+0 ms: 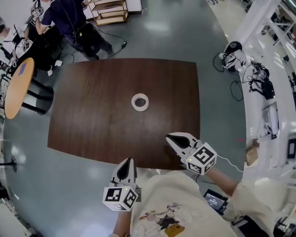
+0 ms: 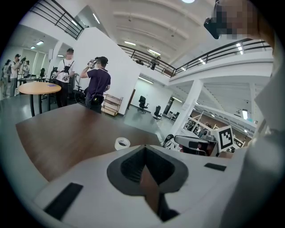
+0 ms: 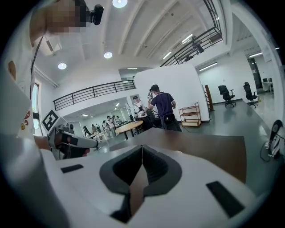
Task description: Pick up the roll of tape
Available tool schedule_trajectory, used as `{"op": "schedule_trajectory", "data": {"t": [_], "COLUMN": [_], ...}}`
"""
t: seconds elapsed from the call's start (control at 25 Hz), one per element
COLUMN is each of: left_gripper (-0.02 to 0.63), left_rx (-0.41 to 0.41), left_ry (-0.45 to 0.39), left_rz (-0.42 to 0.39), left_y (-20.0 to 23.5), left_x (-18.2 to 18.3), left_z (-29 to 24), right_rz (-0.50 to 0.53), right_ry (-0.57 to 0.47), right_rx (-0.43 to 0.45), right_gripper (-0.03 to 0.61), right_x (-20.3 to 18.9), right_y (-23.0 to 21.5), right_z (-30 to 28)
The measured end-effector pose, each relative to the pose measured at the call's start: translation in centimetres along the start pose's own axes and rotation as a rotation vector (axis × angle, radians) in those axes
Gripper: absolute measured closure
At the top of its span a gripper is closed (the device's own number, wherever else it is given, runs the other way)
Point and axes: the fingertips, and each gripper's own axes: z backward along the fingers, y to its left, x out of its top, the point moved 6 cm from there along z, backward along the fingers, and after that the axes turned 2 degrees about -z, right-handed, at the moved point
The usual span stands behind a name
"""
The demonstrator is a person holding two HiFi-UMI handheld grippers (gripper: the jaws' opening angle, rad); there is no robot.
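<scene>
A white roll of tape (image 1: 140,102) lies flat near the middle of the dark brown table (image 1: 92,115); the left gripper view shows the roll of tape (image 2: 122,143) small and ahead of the jaws. My left gripper (image 1: 130,160) hovers at the table's near edge, jaws together and empty. My right gripper (image 1: 168,137) is over the near right part of the table, also shut with nothing in it. Both are well short of the roll. The right gripper view shows only bare tabletop (image 3: 200,147) ahead; the roll is not seen there.
A round light wooden table (image 1: 18,85) stands at far left. People stand beyond the table's far left corner (image 1: 69,21) beside a wooden shelf cart (image 1: 110,11). Cables and gear (image 1: 240,62) lie on the floor at right. Grey floor surrounds the table.
</scene>
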Motion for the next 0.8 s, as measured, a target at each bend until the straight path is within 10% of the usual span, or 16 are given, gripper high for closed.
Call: {"op": "schedule_trajectory", "data": {"t": [0.8], "left_gripper": [0.607], "left_rx": [0.038], "left_ry": [-0.004], "left_rz": [0.049], "left_y": [8.6], "left_x": [4.6], "left_z": [-7.4], "right_rz": [-0.057], "right_ry": [0.133], "right_rx": [-0.109], "right_gripper": [0.545], "right_x": [1.2], "right_y": [-9.9], "right_z": [-13.6]}}
